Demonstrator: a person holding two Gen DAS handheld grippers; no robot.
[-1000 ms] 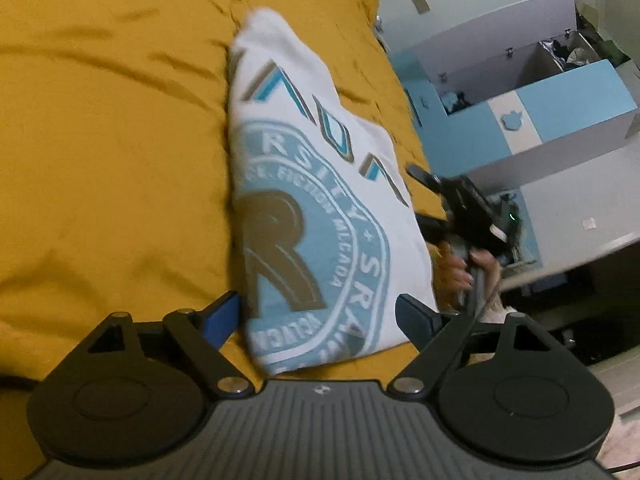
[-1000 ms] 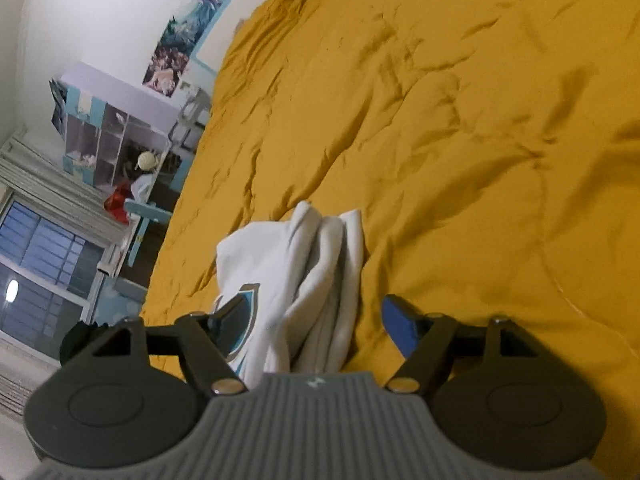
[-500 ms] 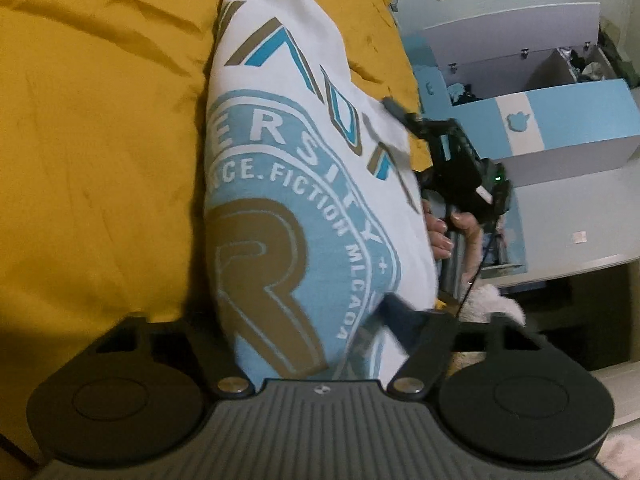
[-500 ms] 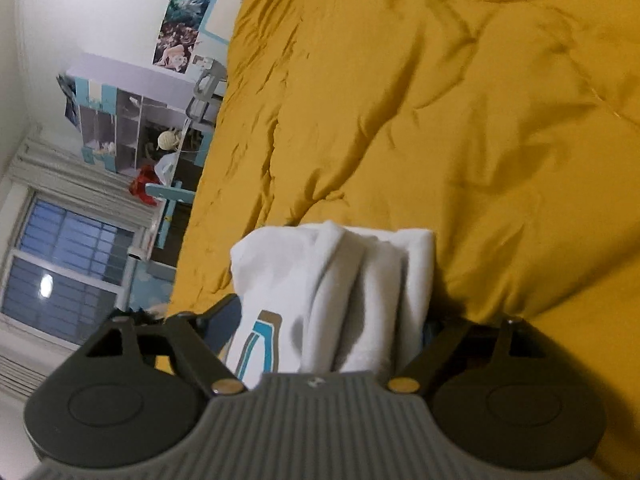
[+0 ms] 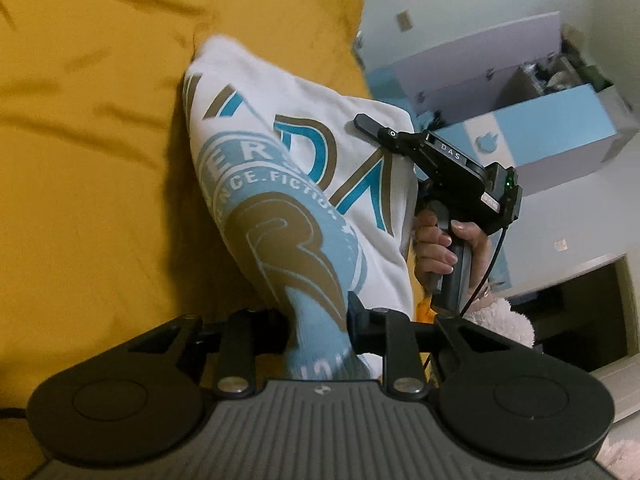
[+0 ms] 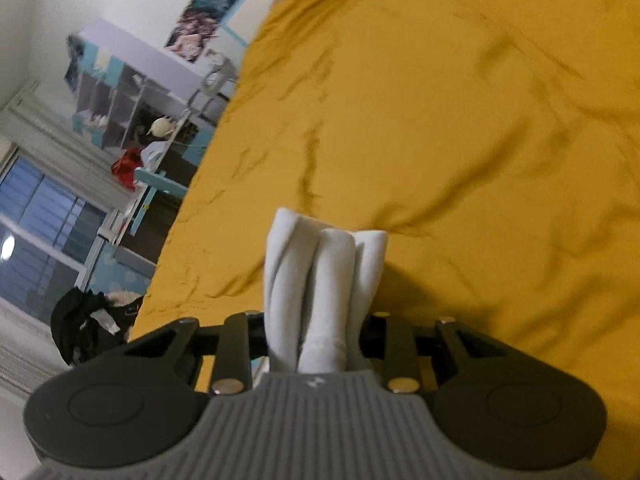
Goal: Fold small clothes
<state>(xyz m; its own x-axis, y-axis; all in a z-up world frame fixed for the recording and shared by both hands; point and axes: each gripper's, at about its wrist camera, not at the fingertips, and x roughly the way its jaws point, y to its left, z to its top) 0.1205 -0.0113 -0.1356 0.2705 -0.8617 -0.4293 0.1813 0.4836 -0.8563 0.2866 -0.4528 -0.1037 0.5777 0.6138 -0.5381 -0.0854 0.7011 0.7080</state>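
Note:
A folded white T-shirt (image 5: pixel 304 168) with a light blue and gold print is held up over the yellow bedspread (image 5: pixel 88 152). My left gripper (image 5: pixel 318 320) is shut on its near printed edge. My right gripper (image 6: pixel 316 336) is shut on the shirt's other edge, where bunched white folds (image 6: pixel 324 276) stick up between the jaws. In the left wrist view the right gripper's black body (image 5: pixel 452 168) and the hand holding it show at the shirt's right side.
The yellow bedspread (image 6: pixel 460 120) fills most of both views. A blue and white cabinet (image 5: pixel 540 140) stands beyond the bed's edge. A shelf unit (image 6: pixel 132 100), a window (image 6: pixel 36 216) and dark clothes (image 6: pixel 84 328) lie on the other side.
Both grippers went from open around the shirt's edges to shut on them. The shirt has come up off the bedspread and its near end is bunched between the jaws.

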